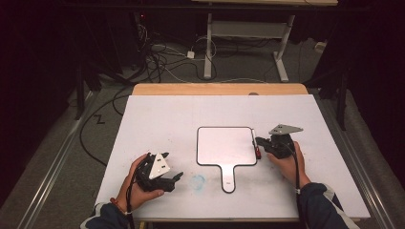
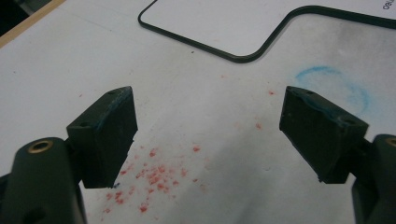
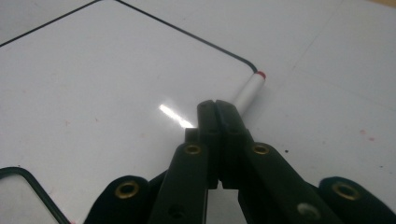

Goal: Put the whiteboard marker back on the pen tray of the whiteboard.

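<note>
In the high view, one small whiteboard [image 1: 224, 145] with a black rim and a short handle is seen lying flat on the white worktop [image 1: 157, 119], between the two grippers. The right gripper [image 1: 259, 141] is held at the board's right edge, and one marker [image 1: 255, 143] is seen lying along that edge, right at the gripper's tip; its red cap end is toward the person. The left gripper [image 1: 174, 167] is held well to the left of the board's handle, with a faint blue smudge [image 1: 198, 181] on the worktop just beyond its tip. In the left gripper view, the left gripper [image 2: 208, 135] is shown wide open with nothing between its jaws; red specks [image 2: 154, 179] are scattered on the worktop under it, the blue smudge [image 2: 334, 86] lies ahead and to its right, and the rounded junction of the whiteboard [image 2: 210, 18] and its handle is seen farther ahead. In the right gripper view, the right gripper [image 3: 218, 109] is shown with its jaws pressed together, and the white barrel of the marker [image 3: 250, 91] is seen emerging from just beyond their tips, ending in a red end beside the corner of the whiteboard [image 3: 116, 79]; whether the marker is actually clamped cannot be told. No containers are seen.
</note>
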The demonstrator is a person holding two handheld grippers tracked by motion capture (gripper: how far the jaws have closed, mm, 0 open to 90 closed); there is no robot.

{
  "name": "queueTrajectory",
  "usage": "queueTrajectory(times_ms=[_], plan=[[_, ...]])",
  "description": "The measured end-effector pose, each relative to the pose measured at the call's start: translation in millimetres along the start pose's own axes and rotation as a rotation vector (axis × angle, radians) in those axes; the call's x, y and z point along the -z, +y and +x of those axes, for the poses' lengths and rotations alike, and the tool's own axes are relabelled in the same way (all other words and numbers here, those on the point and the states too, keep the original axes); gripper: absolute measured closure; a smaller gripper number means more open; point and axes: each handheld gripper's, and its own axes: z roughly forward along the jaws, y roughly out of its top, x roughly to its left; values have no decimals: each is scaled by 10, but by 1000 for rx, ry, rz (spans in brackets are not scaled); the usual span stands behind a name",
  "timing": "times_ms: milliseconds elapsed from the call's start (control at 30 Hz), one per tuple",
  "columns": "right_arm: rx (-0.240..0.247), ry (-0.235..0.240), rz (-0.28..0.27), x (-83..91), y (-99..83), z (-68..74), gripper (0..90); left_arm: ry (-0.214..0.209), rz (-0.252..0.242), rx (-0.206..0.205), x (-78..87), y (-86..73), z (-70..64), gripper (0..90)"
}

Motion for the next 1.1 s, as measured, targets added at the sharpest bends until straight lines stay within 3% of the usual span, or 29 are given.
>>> queueTrajectory(times_ms=[133, 267, 467, 533, 633, 900, 1000, 1100], plan=[[19, -3, -49, 115, 30, 24, 848, 3, -2, 3, 1, -3, 5, 179], [80, 4, -120, 322, 26, 80, 758, 7, -6, 5, 1, 1, 16, 179], [157, -40, -196, 708, -50, 134, 581, 17, -6, 1, -15, 14, 20, 179], [159, -48, -219, 816, -92, 144, 534, 19, -7, 1, -15, 13, 21, 179], [169, -59, -235, 934, -158, 153, 450, 24, -10, 0, -14, 16, 22, 178], [204, -103, -267, 1086, -293, 194, 326, 33, -6, -8, -13, 11, -1, 178], [206, -161, -247, 1096, -322, 217, 292, 37, -4, -11, -16, 6, -4, 178], [200, -151, -258, 1121, -375, 218, 288, 43, 1, -17, -20, 0, -7, 178]])
